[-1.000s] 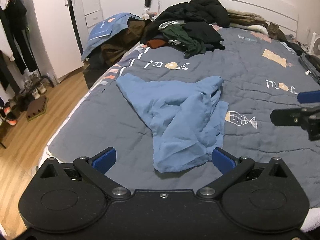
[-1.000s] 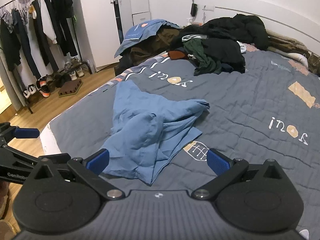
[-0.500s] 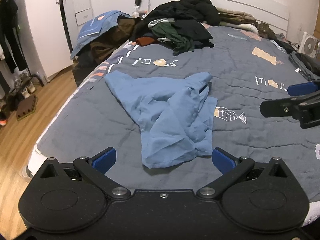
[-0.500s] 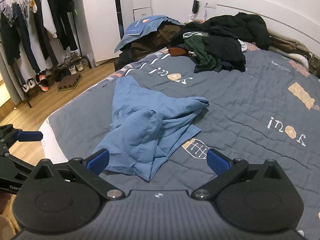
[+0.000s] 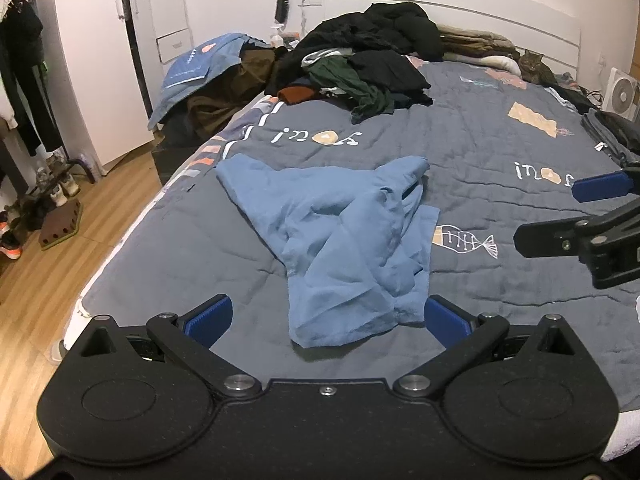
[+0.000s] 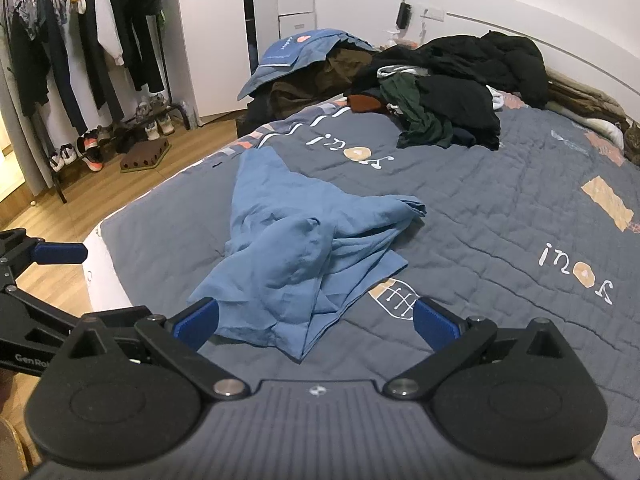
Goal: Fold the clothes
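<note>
Left gripper (image 5: 326,318): my jaws spread wide, holding nothing, above the near hem of the shirt.
Right gripper (image 6: 314,316): my jaws likewise wide apart, empty, over the same hem.
Shirt (image 5: 344,248): blue, crumpled, lying on the quilt (image 5: 480,152) near the bed's foot.
Pile (image 5: 368,64): dark clothes, heaped well beyond the shirt by the headboard.

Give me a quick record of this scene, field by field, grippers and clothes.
left gripper: open, empty, above bed edge
right gripper: open, empty
blue garment: crumpled, unfolded, on quilt
clothes pile: dark, near headboard
cat: by headboard
rack: clothes hanging, shoes beneath
folding: not begun
</note>
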### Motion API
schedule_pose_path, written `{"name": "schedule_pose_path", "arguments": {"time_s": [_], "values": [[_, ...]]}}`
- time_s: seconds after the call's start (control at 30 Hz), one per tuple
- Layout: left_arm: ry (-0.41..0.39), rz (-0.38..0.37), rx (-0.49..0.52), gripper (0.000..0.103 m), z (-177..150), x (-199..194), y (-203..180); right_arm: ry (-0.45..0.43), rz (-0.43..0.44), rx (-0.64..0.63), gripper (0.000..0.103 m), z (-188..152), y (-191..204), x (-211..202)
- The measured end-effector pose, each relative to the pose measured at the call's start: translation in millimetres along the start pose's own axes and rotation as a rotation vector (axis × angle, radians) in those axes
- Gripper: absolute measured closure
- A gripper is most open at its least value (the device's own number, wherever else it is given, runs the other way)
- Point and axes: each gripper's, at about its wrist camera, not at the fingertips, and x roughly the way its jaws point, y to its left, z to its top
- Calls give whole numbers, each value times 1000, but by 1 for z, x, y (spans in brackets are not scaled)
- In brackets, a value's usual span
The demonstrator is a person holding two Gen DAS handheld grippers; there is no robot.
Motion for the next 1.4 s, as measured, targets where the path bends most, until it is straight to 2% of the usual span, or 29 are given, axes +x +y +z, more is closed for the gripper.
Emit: {"name": "schedule_pose_path", "arguments": {"time_s": [0.27,0.4,0.63,1.4], "values": [[1,-19,-12,0,-2,1,3,3,-10,4,0,1,1,1],[-17,-65,-25,0,-4,0,6,5,-9,8,0,1,1,1],[-22,-14,32,0,-3,0,-2,1,-9,8,0,0,0,-2],[-16,-14,13,0,-4,4,4,1,-17,19,0,1,-3,10]]}}
